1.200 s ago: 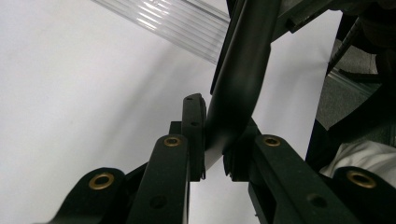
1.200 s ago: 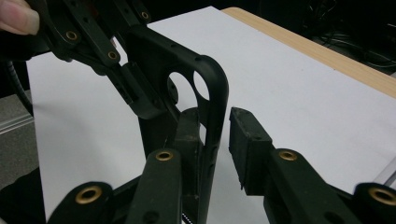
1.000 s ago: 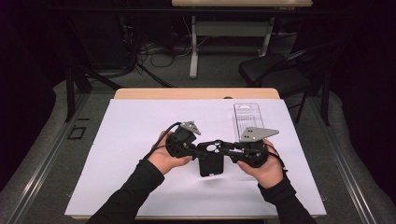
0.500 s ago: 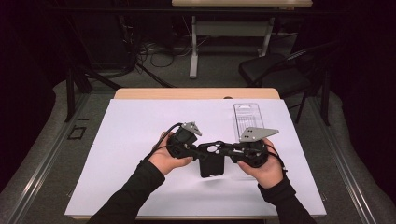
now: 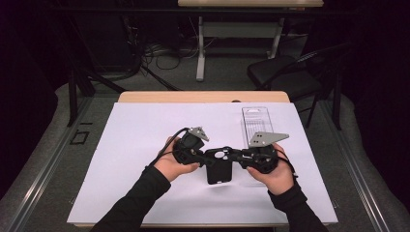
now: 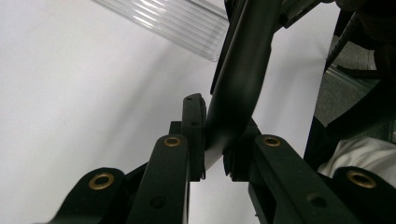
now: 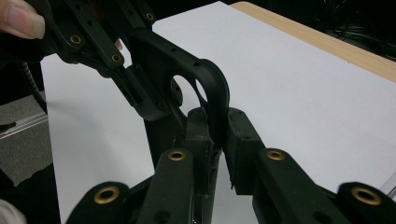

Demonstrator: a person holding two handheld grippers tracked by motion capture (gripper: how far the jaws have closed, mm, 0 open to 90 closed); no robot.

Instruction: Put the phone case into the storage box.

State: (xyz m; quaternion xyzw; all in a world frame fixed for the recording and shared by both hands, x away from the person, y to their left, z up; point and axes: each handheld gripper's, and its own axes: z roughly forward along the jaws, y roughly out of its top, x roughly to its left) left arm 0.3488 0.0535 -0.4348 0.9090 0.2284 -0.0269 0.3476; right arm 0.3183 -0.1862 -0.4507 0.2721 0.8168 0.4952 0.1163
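Observation:
A black phone case (image 5: 220, 170) with a round camera cut-out hangs just above the white sheet, gripped from both sides. My left gripper (image 5: 207, 157) is shut on its left edge; in the left gripper view the pads (image 6: 194, 135) pinch the case's curved rim (image 6: 238, 79). My right gripper (image 5: 238, 157) has just been closing and is now shut on the case's right edge. In the right gripper view its jaws clamp the rim (image 7: 217, 88) beside the cut-out, and the left gripper (image 7: 140, 95) holds the far side.
A white sheet (image 5: 145, 125) covers the wooden table (image 5: 203, 96). A clear ribbed plastic tray (image 5: 255, 122) lies at the back right, just beyond the right hand. A dark chair (image 5: 285, 72) and another table's leg (image 5: 199, 48) stand behind.

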